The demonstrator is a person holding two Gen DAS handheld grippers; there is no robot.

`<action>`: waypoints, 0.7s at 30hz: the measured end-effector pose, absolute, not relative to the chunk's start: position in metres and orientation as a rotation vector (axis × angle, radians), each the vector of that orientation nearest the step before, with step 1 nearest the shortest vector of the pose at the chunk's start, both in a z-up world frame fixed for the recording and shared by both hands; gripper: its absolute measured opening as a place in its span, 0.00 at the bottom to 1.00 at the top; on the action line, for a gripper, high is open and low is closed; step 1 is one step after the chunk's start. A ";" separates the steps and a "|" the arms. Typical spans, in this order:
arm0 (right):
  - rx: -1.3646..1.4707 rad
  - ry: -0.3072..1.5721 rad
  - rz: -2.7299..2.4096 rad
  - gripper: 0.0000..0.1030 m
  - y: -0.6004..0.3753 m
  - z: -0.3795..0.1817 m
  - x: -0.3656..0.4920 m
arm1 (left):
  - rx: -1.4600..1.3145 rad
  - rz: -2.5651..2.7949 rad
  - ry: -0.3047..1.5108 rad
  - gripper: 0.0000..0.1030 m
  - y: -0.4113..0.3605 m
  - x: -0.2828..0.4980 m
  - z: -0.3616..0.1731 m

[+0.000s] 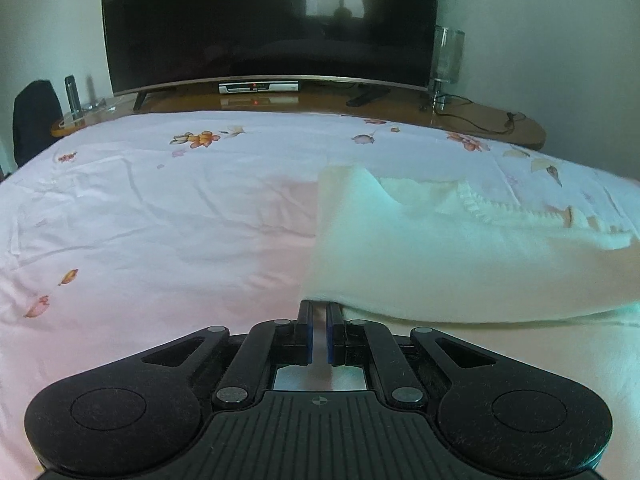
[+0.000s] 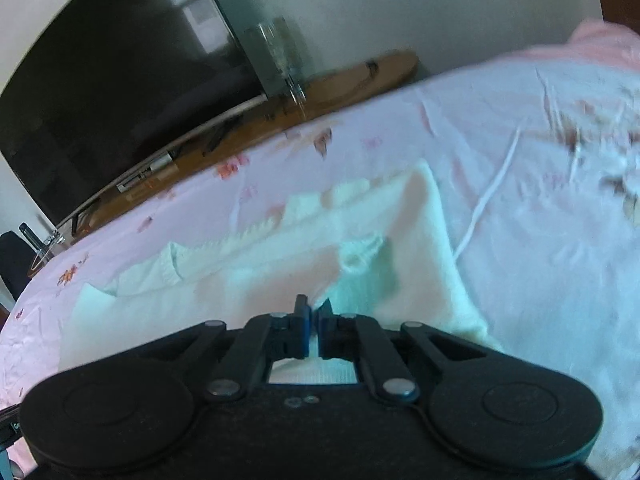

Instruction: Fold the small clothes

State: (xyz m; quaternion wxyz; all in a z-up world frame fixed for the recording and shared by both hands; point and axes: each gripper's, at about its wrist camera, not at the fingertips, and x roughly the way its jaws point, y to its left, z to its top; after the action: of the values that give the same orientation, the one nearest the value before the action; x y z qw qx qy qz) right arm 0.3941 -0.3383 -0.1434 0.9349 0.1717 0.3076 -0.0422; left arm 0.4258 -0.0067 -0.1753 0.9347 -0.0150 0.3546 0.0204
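Note:
A small pale cream-green garment lies spread on the pink floral bedsheet. In the left wrist view it fills the right half, its ribbed edge at the far side. My left gripper is shut, its tips pinching the garment's near left corner, and that near edge is raised slightly off the sheet. In the right wrist view the same garment stretches out ahead and to the left. A fold of it is bunched between the tips of my right gripper, which is shut on the cloth.
A large dark television stands on a wooden shelf beyond the bed's far edge, with a glass lamp and cables at its right. A bottle and a dark chair are at the far left. A pink pillow lies at far right.

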 end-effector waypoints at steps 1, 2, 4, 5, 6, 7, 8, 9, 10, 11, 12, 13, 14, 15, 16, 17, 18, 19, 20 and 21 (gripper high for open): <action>0.309 0.604 -0.100 0.05 -0.338 -0.139 0.391 | -0.035 0.044 0.728 0.05 -0.007 0.427 -0.176; 0.292 0.601 -0.119 0.05 -0.340 -0.137 0.390 | -0.037 0.045 0.731 0.05 -0.008 0.428 -0.177; 0.299 0.618 -0.162 0.05 -0.350 -0.141 0.390 | -0.044 0.037 0.727 0.05 -0.010 0.427 -0.177; 0.312 0.639 -0.153 0.05 -0.353 -0.144 0.391 | -0.036 0.039 0.725 0.05 -0.011 0.427 -0.177; 0.315 0.664 -0.135 0.05 -0.353 -0.147 0.394 | -0.029 0.040 0.723 0.05 -0.013 0.426 -0.178; 0.301 0.670 -0.131 0.05 -0.351 -0.149 0.394 | -0.025 0.041 0.722 0.05 -0.014 0.426 -0.178; 0.284 0.672 -0.135 0.05 -0.349 -0.151 0.393 | -0.019 0.043 0.724 0.05 -0.015 0.427 -0.180; 0.283 0.686 -0.133 0.10 -0.348 -0.154 0.395 | -0.012 0.046 0.730 0.05 -0.016 0.430 -0.181; 0.300 0.707 -0.132 0.12 -0.349 -0.157 0.397 | -0.013 0.045 0.730 0.05 -0.015 0.432 -0.182; 0.318 0.713 -0.130 0.16 -0.351 -0.159 0.396 | -0.025 0.044 0.724 0.05 -0.014 0.435 -0.182; 0.320 0.708 -0.135 0.14 -0.353 -0.160 0.395 | -0.045 0.047 0.718 0.05 -0.011 0.437 -0.183; 0.312 0.701 -0.144 0.11 -0.353 -0.161 0.394 | -0.072 0.056 0.719 0.04 -0.007 0.438 -0.184; 0.304 0.701 -0.152 0.06 -0.354 -0.161 0.393 | -0.095 0.064 0.713 0.04 -0.004 0.437 -0.184; 0.305 0.702 -0.154 0.05 -0.355 -0.162 0.393 | -0.096 0.072 0.694 0.04 -0.004 0.434 -0.181; 0.304 0.699 -0.162 0.05 -0.355 -0.162 0.391 | -0.089 0.065 0.665 0.04 -0.005 0.430 -0.175; 0.298 0.688 -0.169 0.05 -0.355 -0.159 0.389 | -0.070 0.053 0.621 0.04 -0.008 0.425 -0.167; 0.300 0.664 -0.167 0.05 -0.355 -0.155 0.384 | -0.042 0.039 0.593 0.04 -0.012 0.421 -0.161; 0.282 0.649 -0.164 0.05 -0.353 -0.153 0.382 | -0.017 0.031 0.593 0.04 -0.016 0.422 -0.160; 0.260 0.671 -0.168 0.05 -0.352 -0.156 0.385 | 0.005 0.034 0.612 0.04 -0.017 0.425 -0.163; 0.265 0.701 -0.172 0.05 -0.355 -0.162 0.388 | 0.023 0.041 0.653 0.04 -0.017 0.430 -0.171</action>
State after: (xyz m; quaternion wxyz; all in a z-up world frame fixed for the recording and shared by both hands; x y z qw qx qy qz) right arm 0.3884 -0.3549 -0.1620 0.9270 0.1293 0.3418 -0.0840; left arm 0.4295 -0.0172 -0.1711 0.9469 0.0112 0.3206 0.0200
